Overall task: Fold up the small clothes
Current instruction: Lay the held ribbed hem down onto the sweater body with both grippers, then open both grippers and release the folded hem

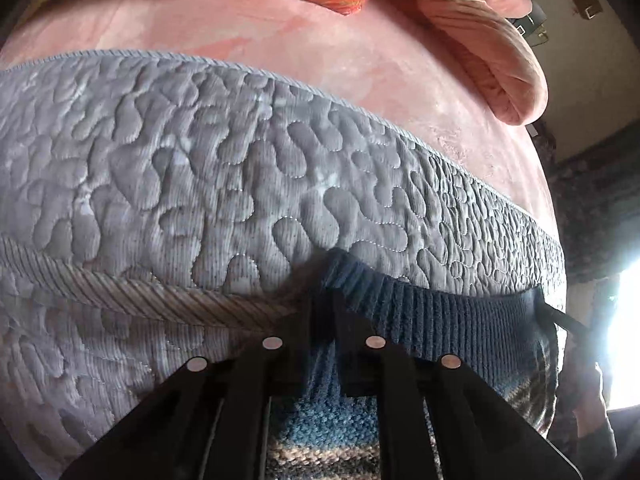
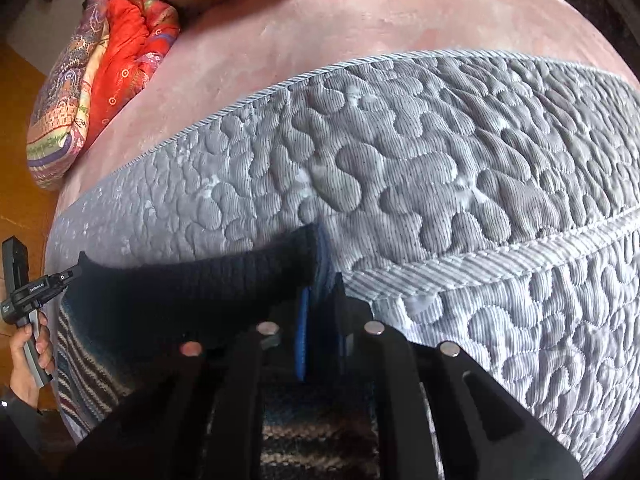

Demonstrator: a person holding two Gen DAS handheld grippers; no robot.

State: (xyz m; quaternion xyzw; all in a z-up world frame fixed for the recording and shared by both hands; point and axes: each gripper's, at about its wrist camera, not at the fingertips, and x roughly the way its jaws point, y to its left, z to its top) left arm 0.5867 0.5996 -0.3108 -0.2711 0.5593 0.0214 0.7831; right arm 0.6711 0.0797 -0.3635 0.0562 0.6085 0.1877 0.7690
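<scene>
A small knitted sweater with a dark blue ribbed band (image 1: 440,320) and a striped body (image 1: 320,456) is stretched between both grippers, over a grey quilted mat (image 1: 240,152). My left gripper (image 1: 325,300) is shut on one end of the band. The right gripper's tip (image 1: 568,322) pinches the other end at the far right. In the right wrist view, my right gripper (image 2: 322,292) is shut on the band's edge (image 2: 180,288), blue pads (image 2: 302,336) pressing the knit. The left gripper (image 2: 60,276) and the hand holding it (image 2: 28,352) appear at the far left.
The grey mat (image 2: 440,160) lies on a pink bedsheet (image 1: 320,40). A red patterned quilt (image 2: 120,48) and a rolled pink blanket (image 1: 488,48) sit at the bed's far side. Orange floor (image 2: 24,120) shows beyond the bed edge; a bright window (image 1: 624,340) glares at the right.
</scene>
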